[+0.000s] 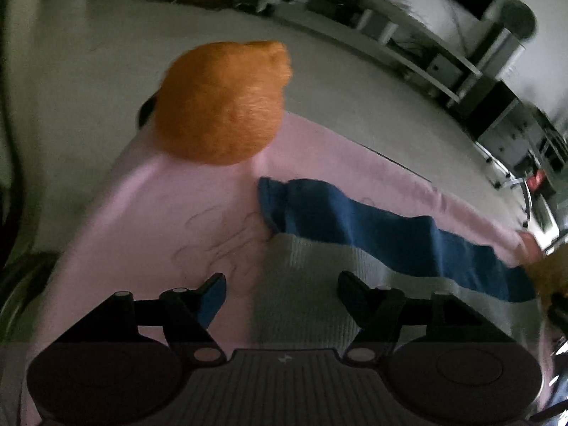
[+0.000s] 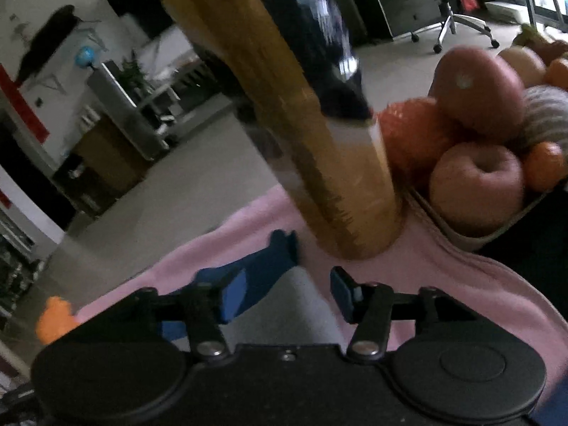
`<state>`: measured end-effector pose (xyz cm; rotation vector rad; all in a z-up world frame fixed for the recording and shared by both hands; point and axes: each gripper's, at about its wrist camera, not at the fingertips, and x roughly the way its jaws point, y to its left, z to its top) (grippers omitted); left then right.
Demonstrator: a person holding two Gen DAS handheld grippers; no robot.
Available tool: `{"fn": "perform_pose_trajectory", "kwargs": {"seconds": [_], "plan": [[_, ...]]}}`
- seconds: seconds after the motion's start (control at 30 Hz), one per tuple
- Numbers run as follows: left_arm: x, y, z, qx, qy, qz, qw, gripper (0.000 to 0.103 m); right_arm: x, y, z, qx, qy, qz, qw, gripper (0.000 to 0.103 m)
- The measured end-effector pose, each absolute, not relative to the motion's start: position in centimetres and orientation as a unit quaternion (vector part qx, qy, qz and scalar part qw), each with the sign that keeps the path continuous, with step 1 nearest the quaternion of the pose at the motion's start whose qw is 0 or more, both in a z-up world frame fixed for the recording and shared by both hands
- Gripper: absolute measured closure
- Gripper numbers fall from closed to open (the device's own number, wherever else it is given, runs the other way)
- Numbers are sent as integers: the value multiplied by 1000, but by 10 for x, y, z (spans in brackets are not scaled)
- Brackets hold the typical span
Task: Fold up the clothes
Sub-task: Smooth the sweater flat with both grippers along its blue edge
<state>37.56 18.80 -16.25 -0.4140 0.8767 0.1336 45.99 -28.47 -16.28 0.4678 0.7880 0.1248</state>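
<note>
Where visible, apples in tray.

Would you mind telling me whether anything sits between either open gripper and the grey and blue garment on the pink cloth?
Nothing visible blocks either one. The left gripper and right gripper are both open, with the grey and blue garment directly ahead of their fingers. The tall amber container and the orange plush object stand beyond it on the pink cloth.

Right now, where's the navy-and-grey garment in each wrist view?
Left wrist: navy-and-grey garment spreads from centre to right edge, navy band beyond the grey part, just ahead of the open jaws.
Right wrist: lower centre, between the open jaws, navy to the left.
Shared landmark: pink cloth underneath it.
</note>
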Motion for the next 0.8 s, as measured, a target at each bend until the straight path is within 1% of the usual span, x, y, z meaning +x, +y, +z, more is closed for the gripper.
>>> {"fn": "perform_pose_trajectory", "kwargs": {"seconds": [0.03, 0.07, 0.13, 0.17, 0.2, 0.23, 0.27, 0.3, 0.33, 0.37, 0.43, 0.57, 0.6, 0.67, 0.77, 0.8], "plan": [[379, 185, -165, -186, 416, 57, 888, 43, 468, -280, -170, 214, 384, 60, 896, 56], [382, 182, -168, -172, 413, 50, 893, 46, 477, -274, -176, 198, 387, 59, 899, 56], [388, 176, -172, -143, 408, 40, 901, 58, 490, -264, -186, 171, 392, 59, 902, 56], [389, 172, -172, -127, 407, 39, 904, 68, 495, -259, -190, 160, 394, 60, 903, 58], [390, 167, -171, -110, 405, 39, 907, 70, 499, -254, -193, 152, 396, 60, 903, 60], [390, 162, -170, -94, 401, 41, 910, 84, 501, -251, -195, 149, 398, 61, 903, 62], [389, 156, -168, -76, 397, 47, 913, 94, 502, -246, -196, 141, 400, 61, 903, 72], [388, 151, -168, -55, 391, 57, 917, 95, 500, -241, -197, 127, 402, 60, 905, 88], [386, 145, -169, -34, 382, 67, 921, 95, 499, -235, -197, 113, 404, 59, 906, 92], [384, 139, -171, -13, 374, 77, 924, 95, 496, -229, -195, 92, 400, 59, 910, 94], [381, 128, -173, 30, 355, 97, 929, 95, 481, -215, -186, 32, 364, 57, 929, 95], [373, 105, -178, 115, 315, 137, 932, 95, 429, -198, -167, -66, 199, 22, 977, 97], [371, 99, -179, 136, 305, 147, 931, 94, 422, -195, -169, -82, 177, 9, 981, 97], [371, 91, -184, 168, 295, 163, 927, 93, 428, -194, -180, -92, 193, -8, 977, 97], [384, 98, -195, 149, 322, 184, 916, 90, 445, -200, -195, -77, 243, -16, 967, 97], [386, 99, -194, 146, 327, 191, 914, 86, 449, -202, -197, -66, 261, -12, 963, 97]]}}
